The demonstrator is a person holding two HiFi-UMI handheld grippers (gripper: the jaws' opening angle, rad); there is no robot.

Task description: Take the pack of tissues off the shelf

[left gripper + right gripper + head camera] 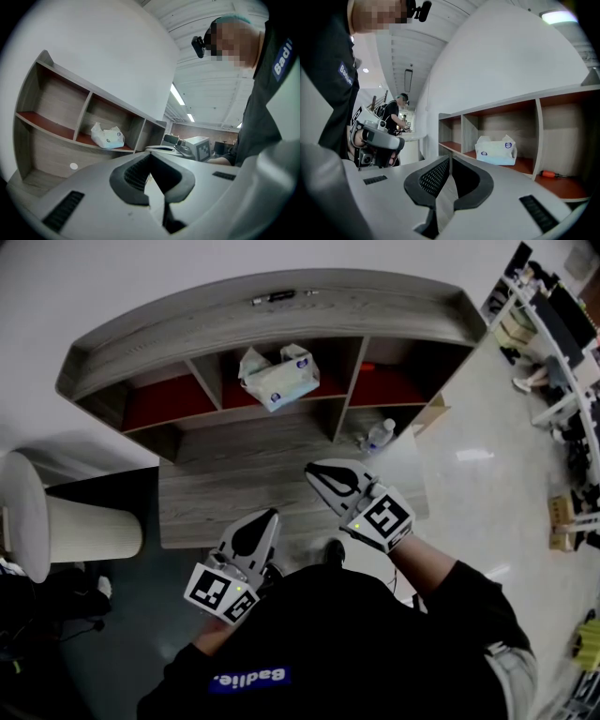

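Note:
The pack of tissues (279, 378) is white with blue print and lies in the middle compartment of the wooden shelf (206, 371). The left gripper view shows the pack (108, 136) far ahead, and the right gripper view shows it (496, 150) ahead and to the right. My left gripper (270, 517) hovers over the front edge of the desk (225, 488), shut and empty. My right gripper (313, 471) is a little further forward over the desk, also shut with nothing in it. Both are well short of the shelf. Each gripper's tip (150, 157) (449, 159) points toward the shelf.
An orange-handled screwdriver (553, 174) lies in the right compartment. A dark pen-like item (274, 297) rests on the shelf top. A plastic bottle (379, 436) and a cardboard box (433, 413) stand right of the desk. A white round stand (56, 521) is at the left.

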